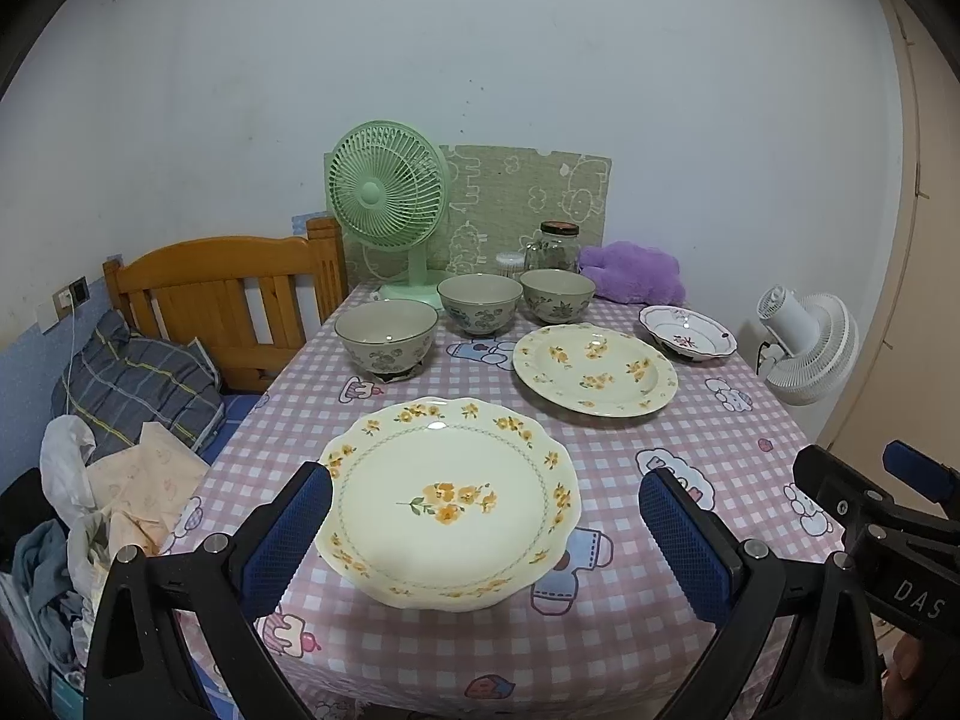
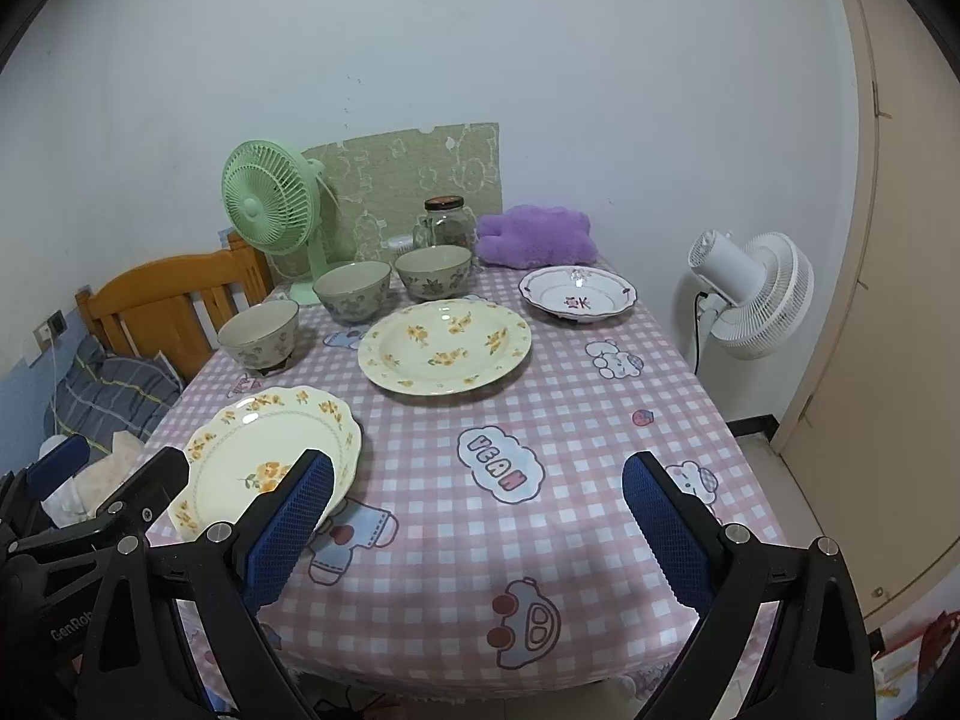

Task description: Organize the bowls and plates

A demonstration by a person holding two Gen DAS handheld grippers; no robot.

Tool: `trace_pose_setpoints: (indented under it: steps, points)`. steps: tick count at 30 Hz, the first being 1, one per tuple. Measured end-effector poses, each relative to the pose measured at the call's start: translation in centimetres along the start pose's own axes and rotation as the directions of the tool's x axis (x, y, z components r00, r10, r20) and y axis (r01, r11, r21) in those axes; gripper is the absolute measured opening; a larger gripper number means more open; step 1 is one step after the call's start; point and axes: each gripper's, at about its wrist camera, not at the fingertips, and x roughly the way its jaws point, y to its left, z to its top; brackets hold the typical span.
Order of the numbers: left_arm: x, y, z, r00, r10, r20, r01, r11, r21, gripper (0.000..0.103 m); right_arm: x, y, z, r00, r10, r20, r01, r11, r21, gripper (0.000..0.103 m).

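Green fan (image 1: pixel 384 192), glass jar (image 1: pixel 555 247), purple plush (image 1: pixel 633 272), white fan (image 2: pixel 753 294), wooden headboard (image 1: pixel 222 294)

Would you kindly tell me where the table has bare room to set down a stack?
The near right tablecloth, right of the scalloped plate and in front of the round yellow plate, is bare. The back edge is crowded: three bowls, jar, green fan.
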Motion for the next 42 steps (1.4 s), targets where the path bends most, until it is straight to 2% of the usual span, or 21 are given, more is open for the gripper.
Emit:
trace_pose_setpoints:
  steps: [6,16,28,34,42]
  points:
    - [0.8,-0.1,0.5,1.0,-0.008,-0.013,0.008,1.0,0.0,0.102,0.5,0.0,0.1,1.0,-0.017,-0.009,0.017,1.0,0.009,0.098]
    - [3.9,3.0,1.7,0.998,0.007,-0.059,-0.008,1.0,-0.012,0.101,3.1,2.5,1.5,0.999,-0.026,-0.035,0.025,1.0,-0.008,0.097]
    - [10.4,8.0,3.3,0.982,0.002,-0.191,-0.007,1.0,-0.027,0.091,9.6,8.0,3.5,0.988,-0.015,-0.153,0.013,1.0,-0.012,0.097]
    - [13.5,9.6,2.7,0.961,0.019,-0.277,-0.017,1.0,0.009,0.089,13.4,10.1,3.5,0.973,-0.015,-0.229,0.016,1.0,0.001,0.093]
    - [17.2,11.7,0.8,0.922,0.016,-0.388,-0.014,1.0,0.009,0.084,17.8,12.6,1.6,0.939,0.009,-0.344,-0.008,1.0,0.002,0.091]
